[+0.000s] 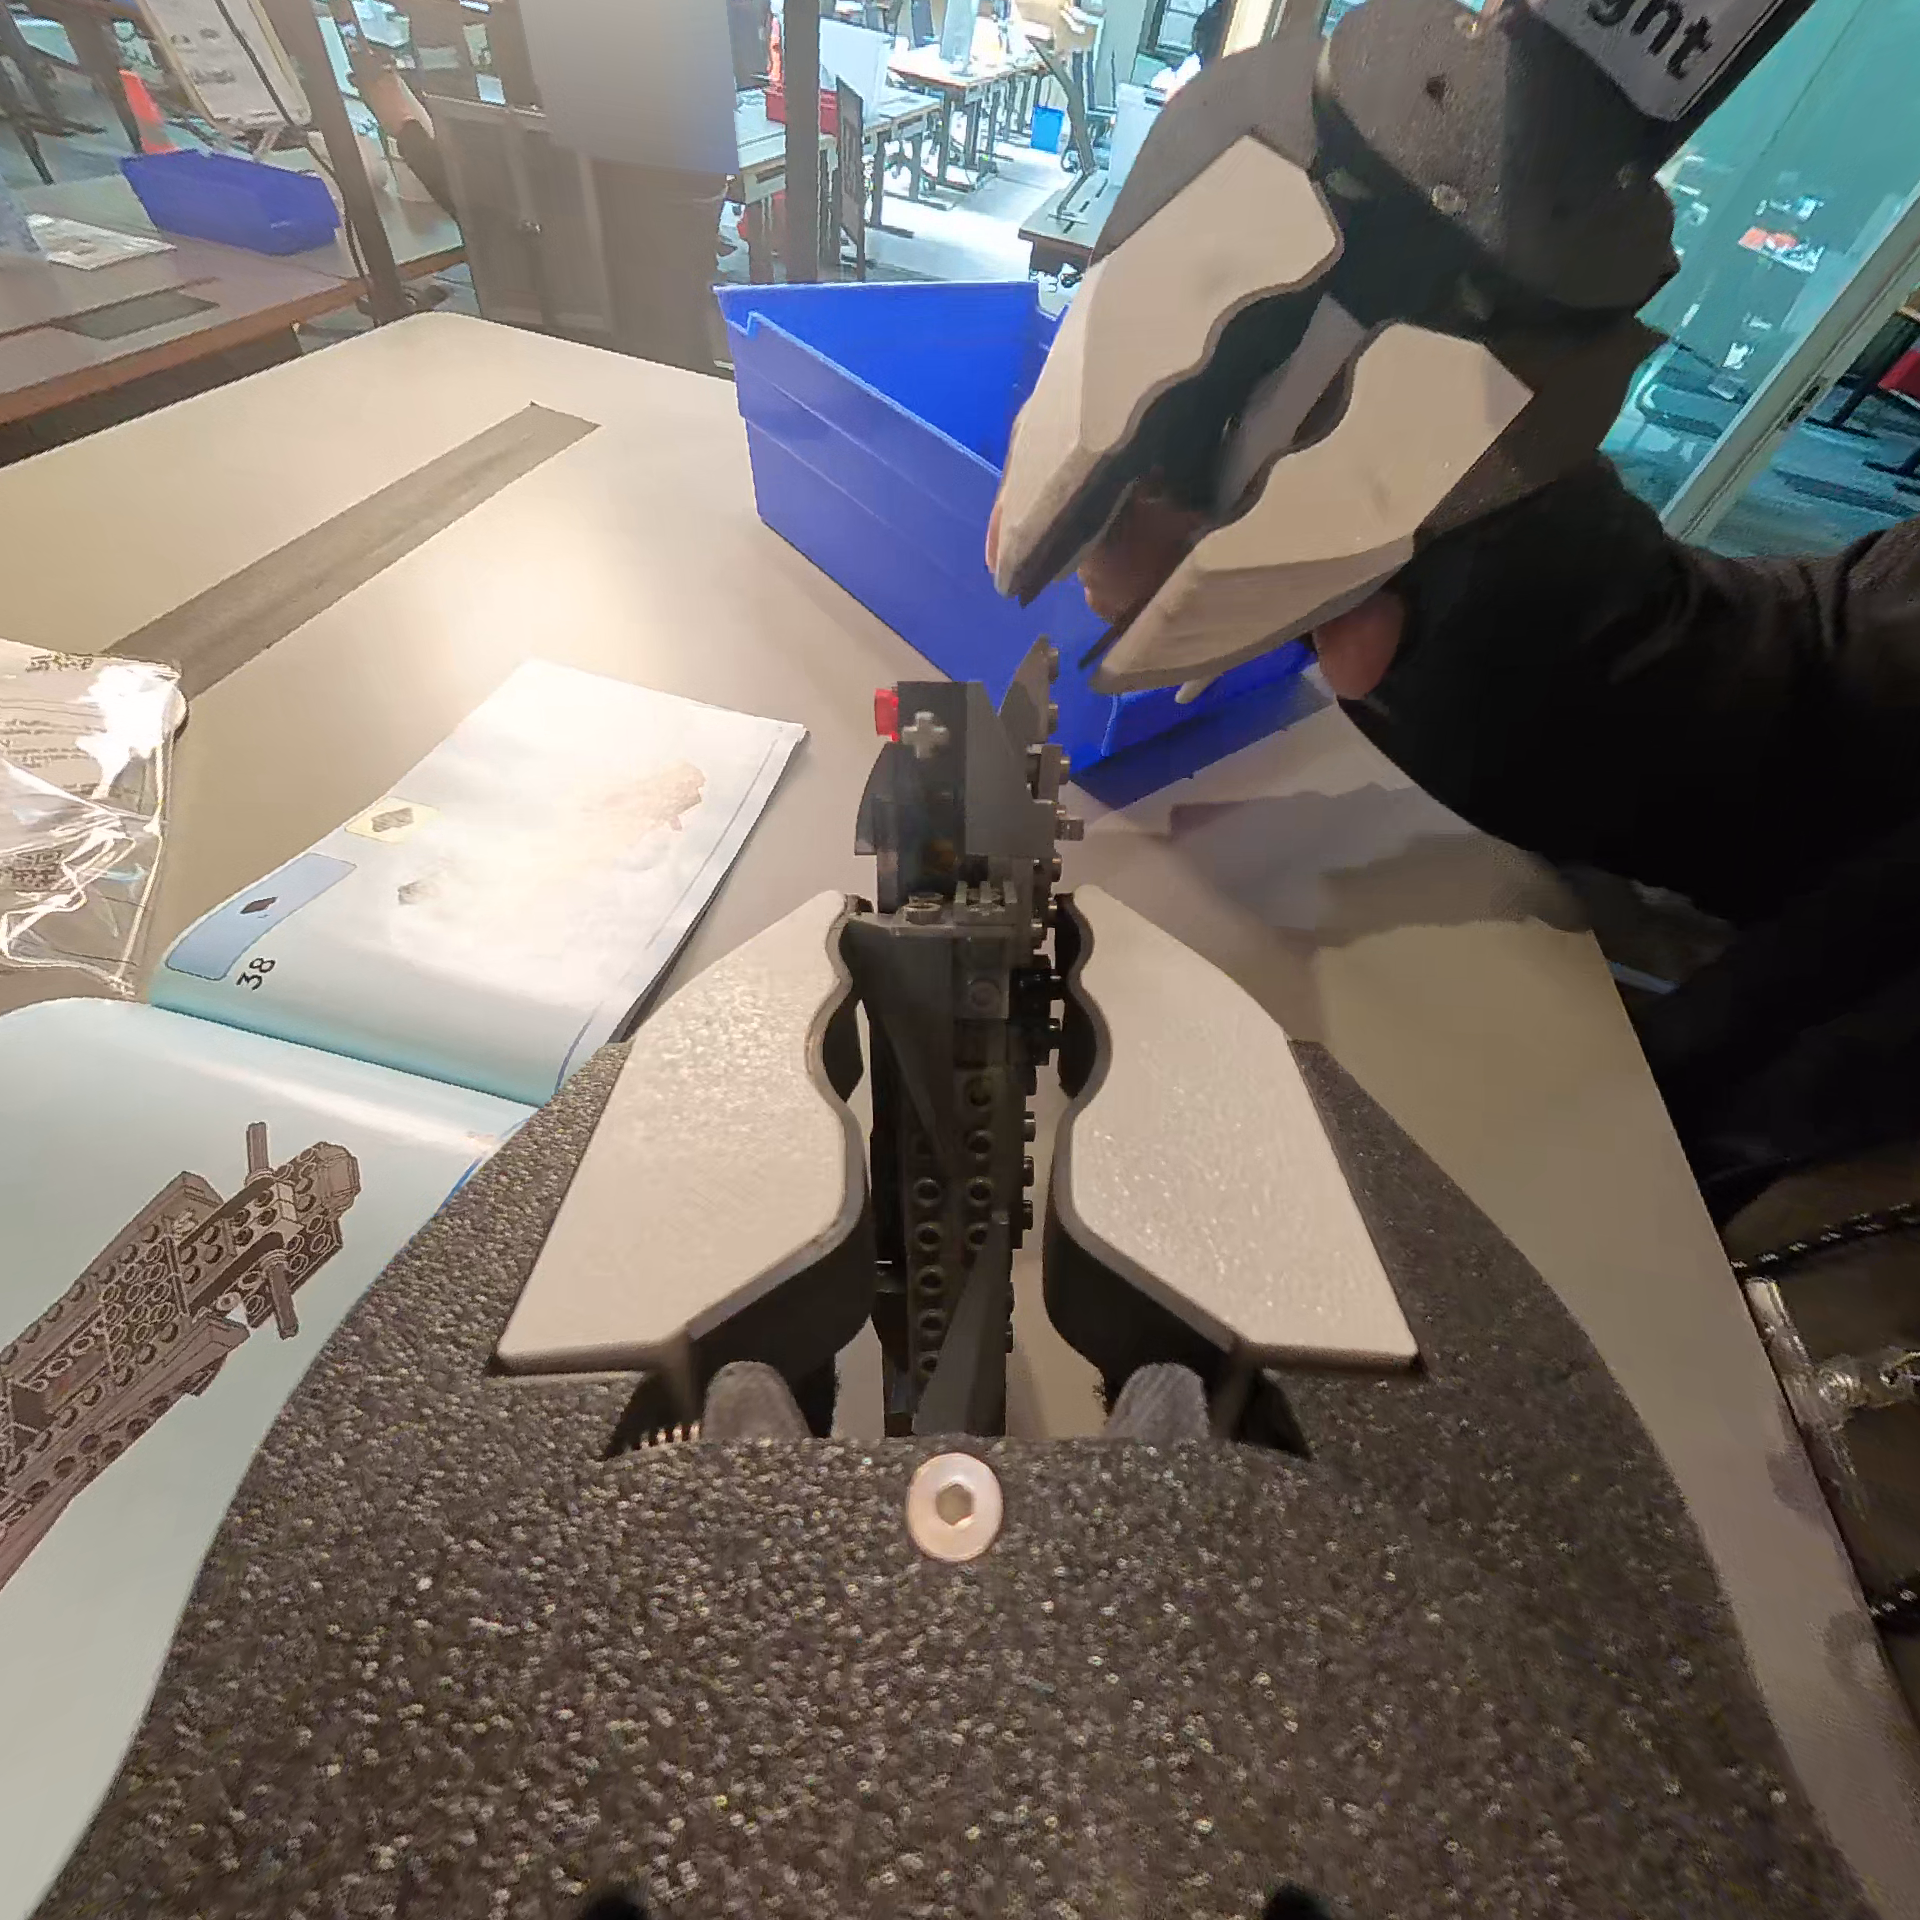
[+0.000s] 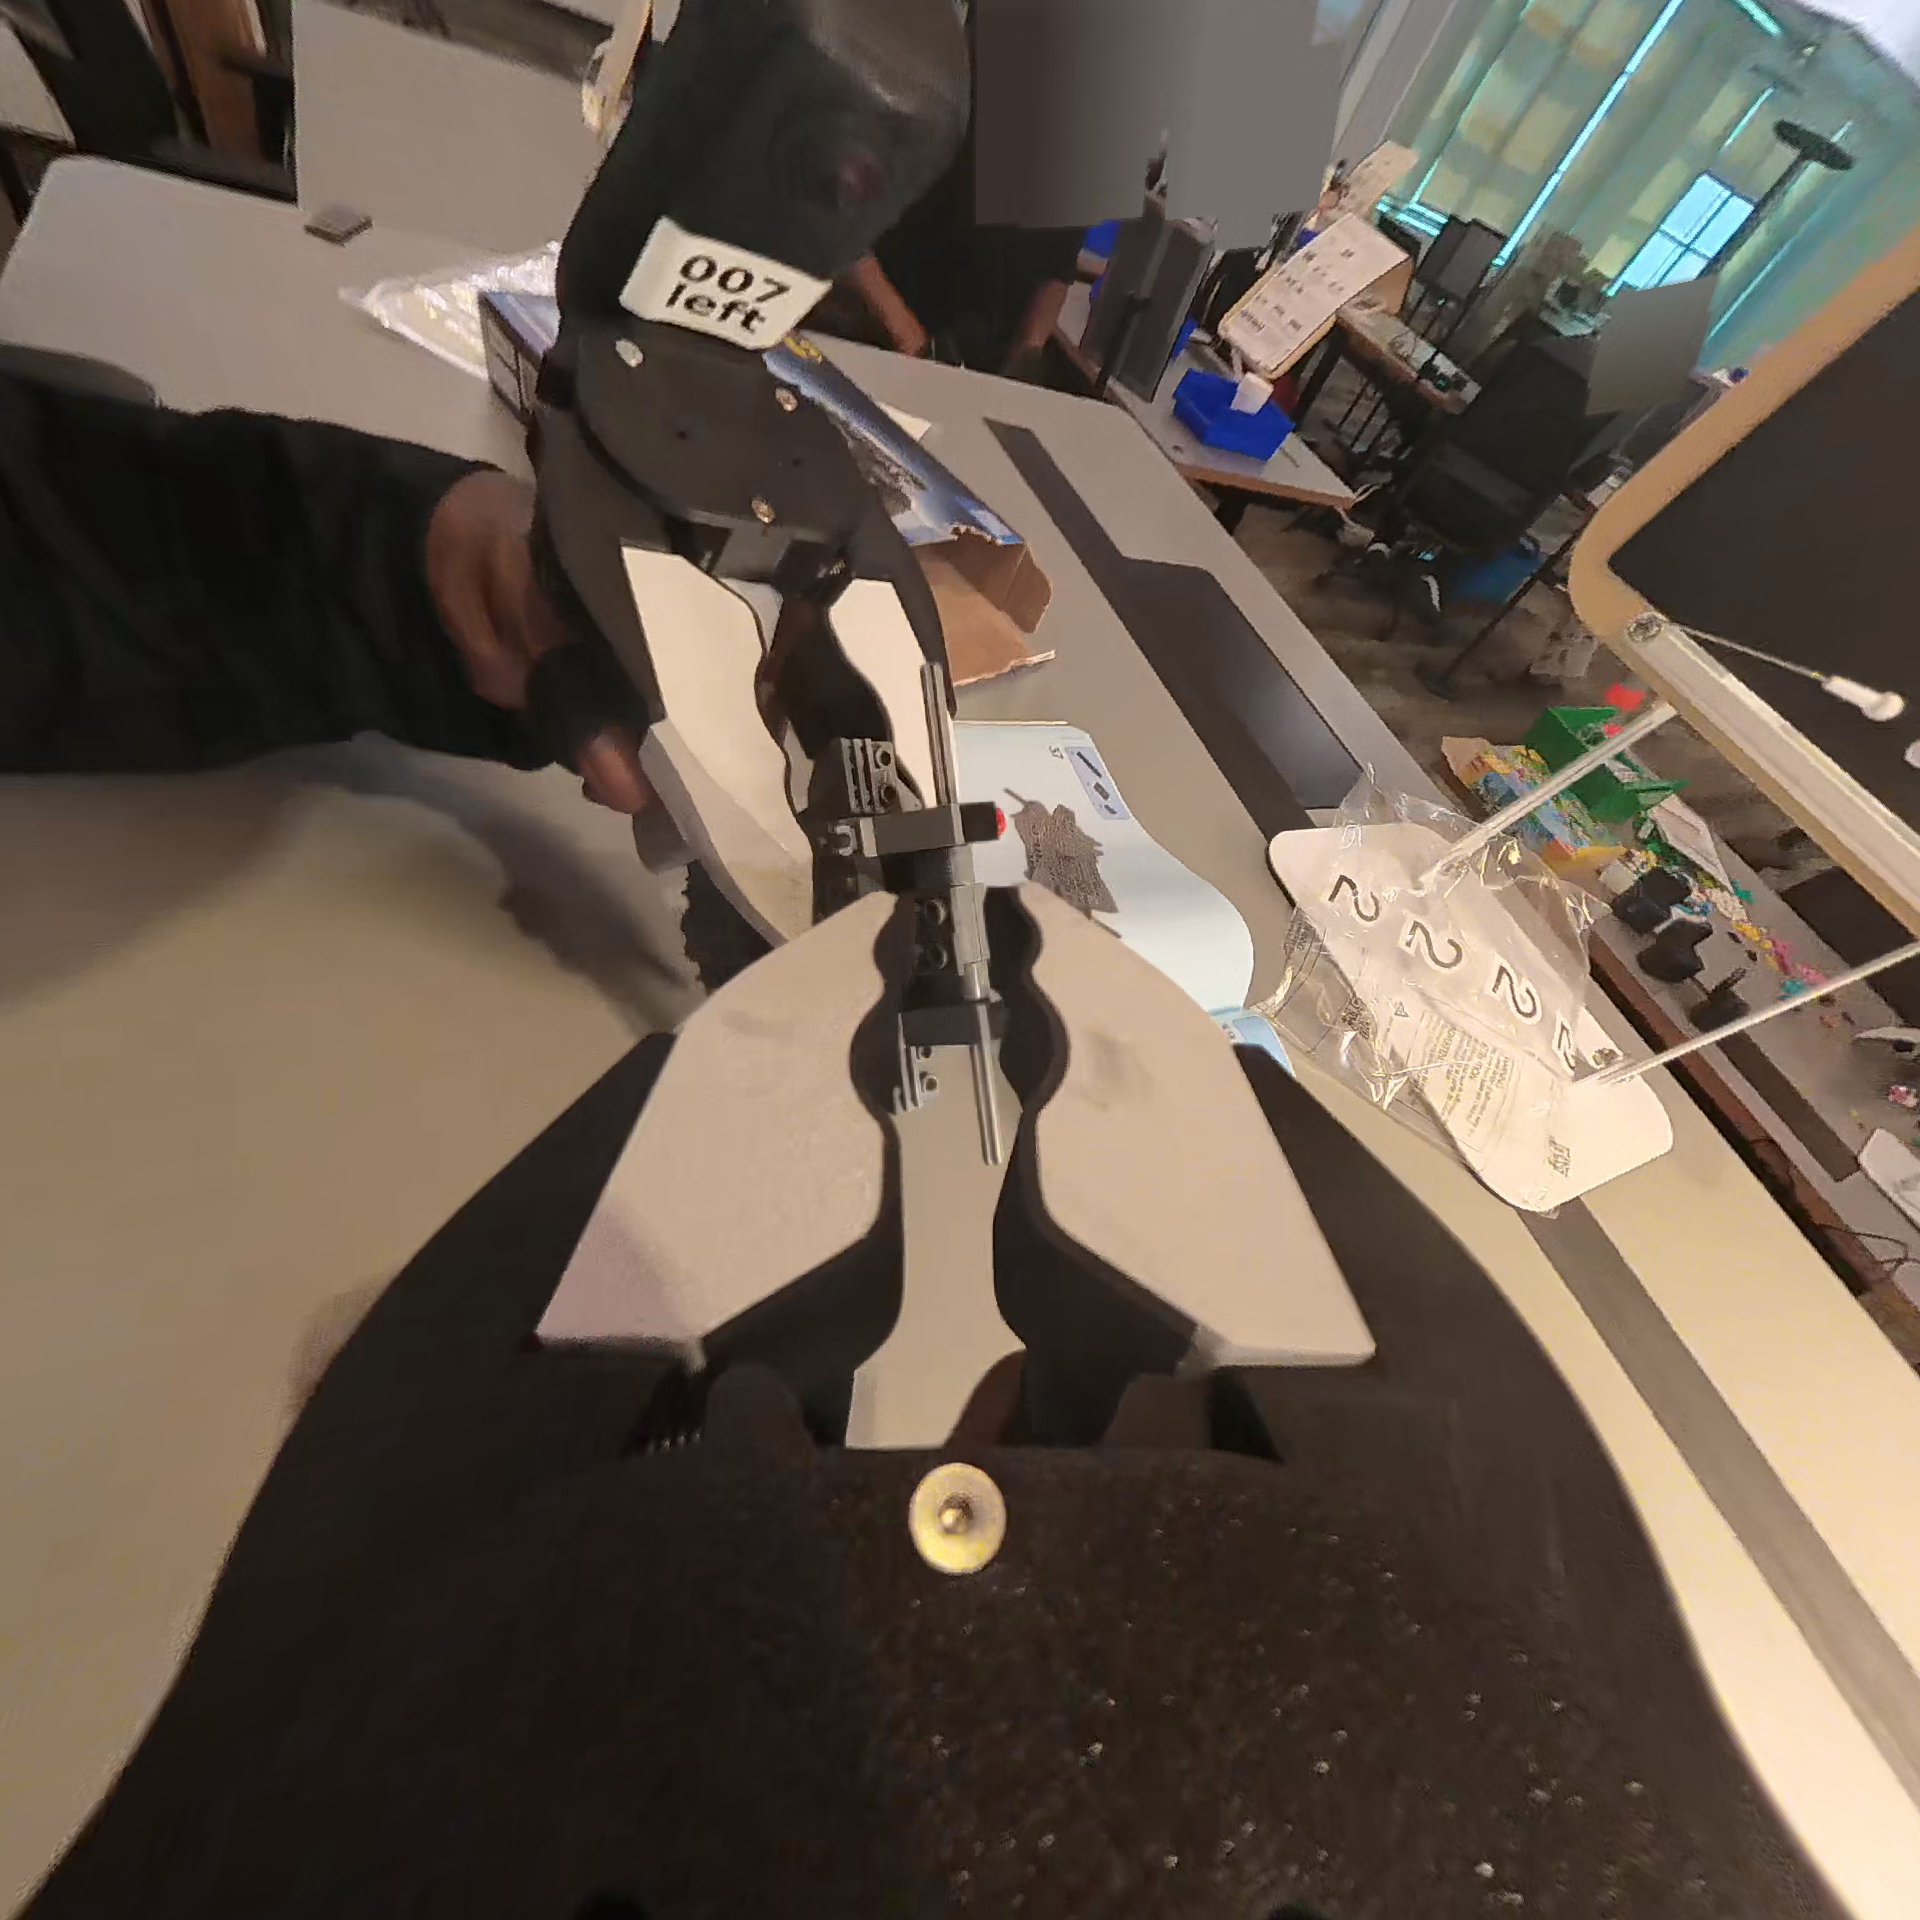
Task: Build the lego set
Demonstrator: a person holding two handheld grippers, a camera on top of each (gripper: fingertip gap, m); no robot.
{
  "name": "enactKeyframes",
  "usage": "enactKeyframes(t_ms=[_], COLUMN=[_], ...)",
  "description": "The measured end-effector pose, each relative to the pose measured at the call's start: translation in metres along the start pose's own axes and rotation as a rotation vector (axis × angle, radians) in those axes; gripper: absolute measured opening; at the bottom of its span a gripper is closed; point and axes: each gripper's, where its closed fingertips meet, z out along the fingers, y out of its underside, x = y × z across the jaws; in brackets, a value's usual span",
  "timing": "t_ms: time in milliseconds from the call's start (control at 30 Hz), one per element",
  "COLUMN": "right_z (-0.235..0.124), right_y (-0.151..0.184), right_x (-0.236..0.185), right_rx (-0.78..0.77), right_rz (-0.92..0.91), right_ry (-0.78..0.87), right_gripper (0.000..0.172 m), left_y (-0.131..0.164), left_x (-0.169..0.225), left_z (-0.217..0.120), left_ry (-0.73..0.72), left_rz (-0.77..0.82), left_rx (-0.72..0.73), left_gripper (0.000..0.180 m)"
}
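The brick model (image 1: pixel 961 914) is sitting between the left tool's (image 1: pixel 961 925) fingers, above the table (image 1: pixel 312 540). The booklet (image 1: pixel 468 862) is lying to its left, the bags (image 1: pixel 73 800) farther left. The bin (image 1: pixel 883 416) is standing behind, under the right tool (image 1: pixel 1060 623).

Pale grey desk (image 1: pixel 343 540), dark strip (image 1: pixel 343 540) running lengthwise in the upper left of the left wrist frame. Lying on it: open light-blue instruction booklet (image 1: pixel 499 862) at left centre, crinkled clear plastic bags (image 1: pixel 73 790) at the left edge, blue bin (image 1: pixel 883 436) at upper centre. Right wrist frame adds a torn printed carton (image 2: pixel 935 520) at upper centre.
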Motion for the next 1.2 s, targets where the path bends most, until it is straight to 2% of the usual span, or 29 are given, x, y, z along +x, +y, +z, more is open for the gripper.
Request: enactKeyframes(t_ms=[133, 400, 767, 1200], right_z=[0.002, 0.006, 0.008, 0.014], right_y=[-0.001, 0.003, 0.013, 0.021], right_x=[-0.003, -0.004, -0.008, -0.011], right_rx=[-0.034, -0.067, -0.095, -0.115], right_rz=[-0.046, -0.112, -0.162, -0.14], right_ry=[-0.049, -0.05, -0.065, -0.081], right_gripper=[0.008, 0.017, 0.019, 0.016], left_y=[0.0, 0.004, 0.006, 0.012], left_x=[-0.001, -0.002, -0.002, -0.005], left_z=[-0.001, -0.001, 0.002, 0.002], left_ry=[-0.009, -0.026, -0.057, -0.1], left_rz=[0.011, 0.036, 0.076, 0.126], left_rx=[-0.004, -0.032, -0.061, -0.106], left_gripper=[0.035, 0.035, 0.035, 0.035])
